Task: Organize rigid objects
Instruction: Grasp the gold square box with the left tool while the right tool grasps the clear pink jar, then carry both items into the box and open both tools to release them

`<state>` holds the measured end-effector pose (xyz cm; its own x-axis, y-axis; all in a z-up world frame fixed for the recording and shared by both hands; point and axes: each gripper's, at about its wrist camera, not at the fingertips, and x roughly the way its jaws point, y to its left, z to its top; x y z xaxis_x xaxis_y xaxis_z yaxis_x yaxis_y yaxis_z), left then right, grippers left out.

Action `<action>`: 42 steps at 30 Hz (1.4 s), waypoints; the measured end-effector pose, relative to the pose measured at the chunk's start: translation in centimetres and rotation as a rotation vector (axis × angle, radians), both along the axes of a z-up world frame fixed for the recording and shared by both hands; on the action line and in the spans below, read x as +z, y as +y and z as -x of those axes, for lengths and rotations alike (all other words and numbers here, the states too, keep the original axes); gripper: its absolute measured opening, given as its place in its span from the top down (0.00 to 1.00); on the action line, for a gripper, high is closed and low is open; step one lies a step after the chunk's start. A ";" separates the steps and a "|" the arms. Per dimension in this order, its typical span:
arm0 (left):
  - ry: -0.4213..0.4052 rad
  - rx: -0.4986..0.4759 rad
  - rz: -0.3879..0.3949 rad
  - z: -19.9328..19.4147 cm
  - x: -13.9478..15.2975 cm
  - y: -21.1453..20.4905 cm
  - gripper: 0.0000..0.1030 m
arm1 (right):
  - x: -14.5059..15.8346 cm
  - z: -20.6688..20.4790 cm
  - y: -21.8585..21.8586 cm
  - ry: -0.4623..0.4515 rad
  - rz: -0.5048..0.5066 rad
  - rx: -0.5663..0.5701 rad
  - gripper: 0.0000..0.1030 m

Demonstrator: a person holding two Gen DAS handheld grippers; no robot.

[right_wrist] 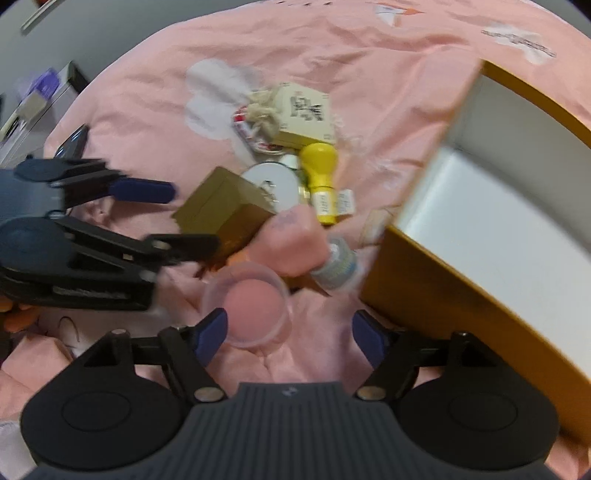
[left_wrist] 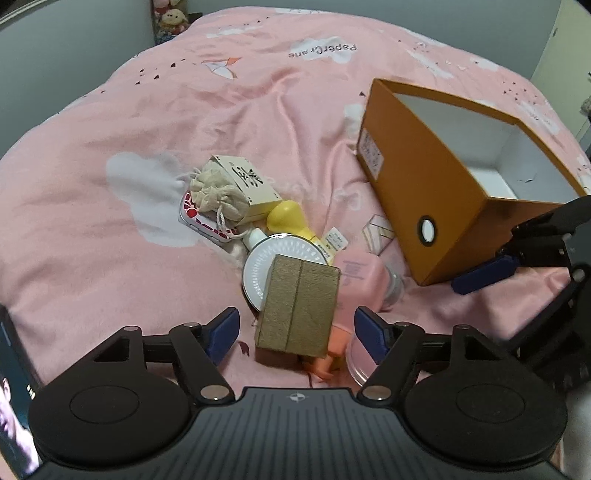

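Note:
A pile of small objects lies on the pink bedspread: a brown woven box (left_wrist: 298, 306), a white round dish (left_wrist: 275, 258), a yellow bottle (left_wrist: 291, 219), a cream printed box (left_wrist: 246, 184), a cloth pouch (left_wrist: 218, 197), a pink bottle (left_wrist: 360, 275). My left gripper (left_wrist: 295, 328) is open, its fingers on either side of the brown box (right_wrist: 218, 210) without touching it. My right gripper (right_wrist: 288, 332) is open above a clear round lid (right_wrist: 246, 308). An open orange box (left_wrist: 443, 206) stands to the right, empty inside.
The orange box (right_wrist: 424, 295) fills the right of the right wrist view. A red-patterned tin (left_wrist: 201, 221) lies under the pouch. A phone screen (left_wrist: 14, 398) shows at the left edge. Stuffed toys (left_wrist: 170, 18) sit beyond the bed.

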<state>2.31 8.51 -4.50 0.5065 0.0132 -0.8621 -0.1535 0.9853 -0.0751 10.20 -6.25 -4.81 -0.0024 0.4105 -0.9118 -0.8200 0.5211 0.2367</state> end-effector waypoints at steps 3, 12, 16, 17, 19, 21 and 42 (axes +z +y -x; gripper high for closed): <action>0.007 0.000 0.016 -0.6 -0.4 0.2 0.23 | -0.4 0.5 1.3 0.000 0.024 0.057 0.27; 0.040 -0.006 0.040 -0.8 -1.7 0.4 0.44 | -1.7 1.4 4.2 -0.013 0.090 0.153 0.27; 0.038 -0.008 0.041 -0.8 -1.7 0.4 0.44 | -2.2 1.6 4.7 -0.008 0.101 0.162 0.26; 0.039 -0.008 0.039 -0.9 -1.8 0.4 0.43 | -2.3 1.7 4.8 -0.009 0.103 0.165 0.25; 0.042 -0.007 0.033 -1.0 -2.0 0.3 0.42 | -2.7 1.9 5.2 -0.014 0.113 0.174 0.26; 0.041 -0.010 0.022 -1.0 -2.1 0.2 0.42 | -3.2 2.1 5.5 -0.010 0.122 0.180 0.26; -0.082 0.027 0.046 1.0 1.3 -0.4 0.51 | 1.9 2.0 1.2 -0.081 -0.025 0.056 0.36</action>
